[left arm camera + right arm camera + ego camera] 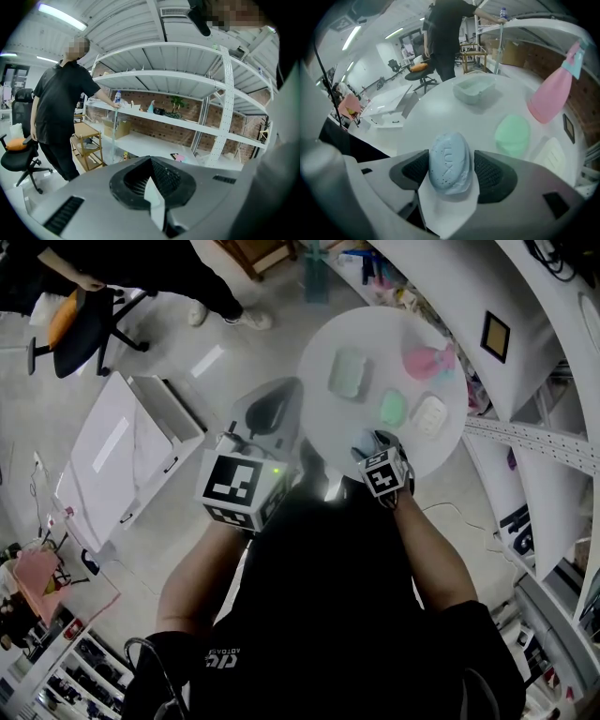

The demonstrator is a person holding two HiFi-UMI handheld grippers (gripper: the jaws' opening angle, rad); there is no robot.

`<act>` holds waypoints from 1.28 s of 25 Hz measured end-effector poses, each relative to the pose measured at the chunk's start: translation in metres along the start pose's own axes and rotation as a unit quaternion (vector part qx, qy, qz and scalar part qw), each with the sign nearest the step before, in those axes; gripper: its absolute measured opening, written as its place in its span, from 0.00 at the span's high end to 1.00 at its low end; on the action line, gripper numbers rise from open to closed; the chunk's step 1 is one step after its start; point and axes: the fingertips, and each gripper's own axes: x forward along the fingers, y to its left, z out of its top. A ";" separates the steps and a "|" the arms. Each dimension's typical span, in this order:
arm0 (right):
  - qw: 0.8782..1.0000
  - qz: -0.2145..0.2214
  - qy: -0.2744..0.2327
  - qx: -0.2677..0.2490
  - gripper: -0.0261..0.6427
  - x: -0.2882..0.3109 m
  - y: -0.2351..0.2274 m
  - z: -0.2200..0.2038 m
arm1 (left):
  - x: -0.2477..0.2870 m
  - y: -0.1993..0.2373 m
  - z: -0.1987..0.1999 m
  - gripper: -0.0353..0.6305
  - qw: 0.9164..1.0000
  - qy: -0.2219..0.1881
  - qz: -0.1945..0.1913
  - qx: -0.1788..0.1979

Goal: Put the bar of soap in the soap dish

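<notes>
Soap bar [450,174], the blue speckled one, is lying flat on the round white table [375,334], right at the table's near edge by the person wearing the rig. It's not in any dish yet.

The right gripper [451,157] points steeply down over it with the jaws spread wide, one on each long side of the bar. The ribbed pads [412,169] sit just beside the soap. I can't see them squeezing it, so I'd call that released, not grabbed.

The left gripper [151,161] hangs off the table's left side, jaws clenched together with nothing between them.

Other stuff on the table:
- a pale green tub [348,372] toward the far left
- a pink spray bottle [427,361] at the far right
- a green oval bar [393,409] around the middle
- a white ribbed tray [430,414] just beside that bar, toward the right edge

Honestly can't tell whether the tub or the tray is the soap dish. Either way, the blue bar is well apart from both.

Beyond the table's far side, a person in black [58,117] stands at curved white shelving [187,124], with an office chair [21,157] near them.
</notes>
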 end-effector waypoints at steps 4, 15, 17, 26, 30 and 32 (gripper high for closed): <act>1.000 -0.011 0.006 -0.016 0.49 0.002 0.001 0.000 | -0.001 0.000 -0.003 0.95 1.000 0.002 0.002 -0.005; 0.999 0.011 0.006 0.034 0.53 -0.004 -0.002 0.007 | -0.001 -0.002 0.000 0.95 1.000 -0.004 -0.003 -0.014; 0.998 0.009 -0.005 0.059 0.53 -0.008 -0.010 0.010 | -0.001 -0.001 0.001 0.95 1.000 -0.006 -0.002 -0.015; 0.999 -0.028 0.031 0.034 0.53 -0.001 -0.025 0.003 | -0.004 0.005 0.000 0.95 1.000 -0.005 0.002 -0.015; 0.999 -0.028 0.045 -0.008 0.53 -0.007 -0.016 0.006 | -0.004 0.006 0.000 0.95 1.000 -0.005 0.002 -0.017; 0.998 -0.024 0.054 -0.018 0.53 -0.007 -0.015 0.004 | -0.004 0.006 0.000 0.95 1.000 -0.006 0.002 -0.017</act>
